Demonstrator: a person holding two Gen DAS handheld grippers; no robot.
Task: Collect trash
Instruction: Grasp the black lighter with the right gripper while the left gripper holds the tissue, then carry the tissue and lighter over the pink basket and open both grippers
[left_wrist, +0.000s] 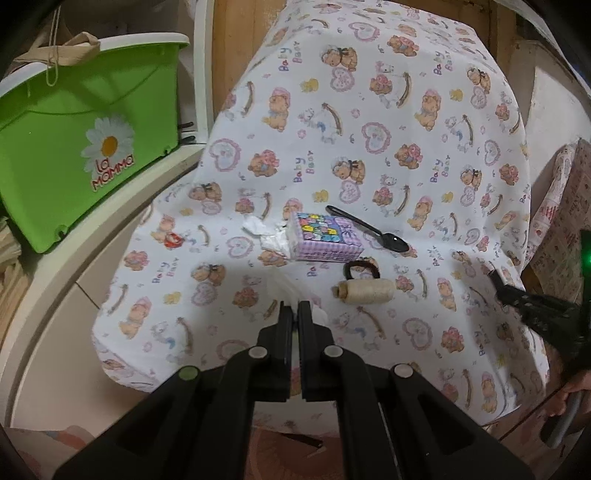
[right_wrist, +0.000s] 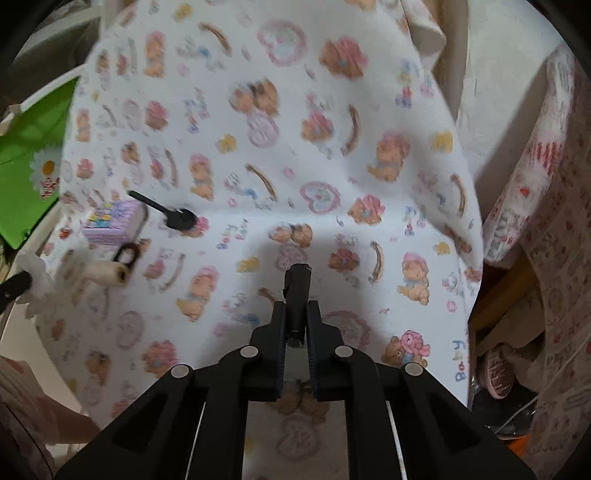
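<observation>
My left gripper is shut on a white crumpled piece of tissue or thin plastic, held just above the bear-print cloth. The right wrist view shows that piece at its left edge. My right gripper is shut on a short black cylinder that sticks out past its fingertips, over the cloth's near right part. Another crumpled white tissue lies against a purple patterned box. A small red wrapper lies further left.
A black plastic spoon, a black hair tie and a spool of cream thread lie beside the box. A green bin stands on a shelf at the left. Patterned fabric hangs at the right.
</observation>
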